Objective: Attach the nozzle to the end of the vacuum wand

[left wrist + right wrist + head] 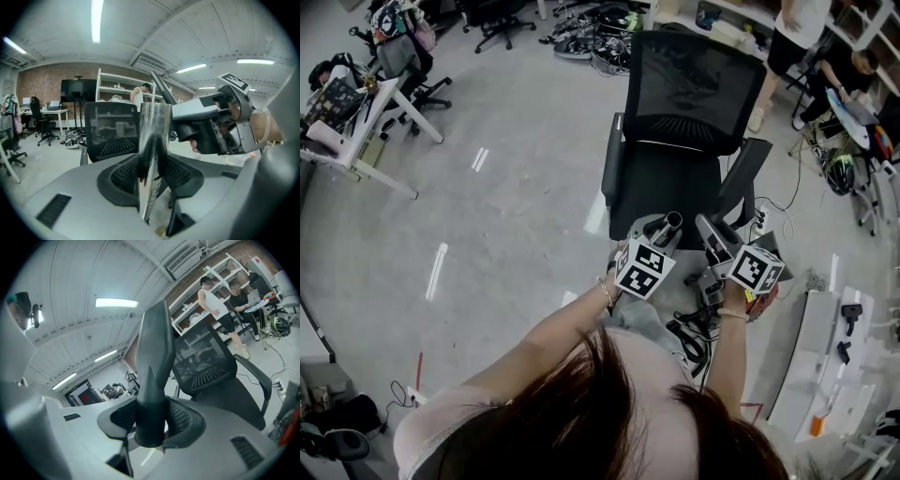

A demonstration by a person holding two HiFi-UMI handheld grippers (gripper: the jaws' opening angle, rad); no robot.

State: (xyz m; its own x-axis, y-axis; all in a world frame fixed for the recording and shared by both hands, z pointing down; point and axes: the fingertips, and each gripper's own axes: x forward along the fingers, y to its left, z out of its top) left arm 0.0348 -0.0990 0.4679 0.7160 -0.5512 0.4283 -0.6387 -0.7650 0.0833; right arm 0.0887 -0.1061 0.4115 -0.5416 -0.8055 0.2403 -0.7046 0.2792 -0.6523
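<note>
- The left tool [151, 176] pinches the shiny metal vacuum wand [153, 136] across its tube, which runs up and forward out of the jaws.
- The right tool [151, 423] clamps the dark crevice nozzle [154, 352] near its round collar, with the slanted tip pointing away.
- The nozzle sits just right of the wand's open end, not touching it, and their long axes are roughly parallel.
- Joining them probably means the right hand turning the collar toward that mouth.
- Both hang in the air over the office chair [689, 84], with free room around.

We had wand [668, 226] left of nozzle [711, 233], just beside it, both before the chair [689, 122]; desk [381, 99] sat far left.
</note>
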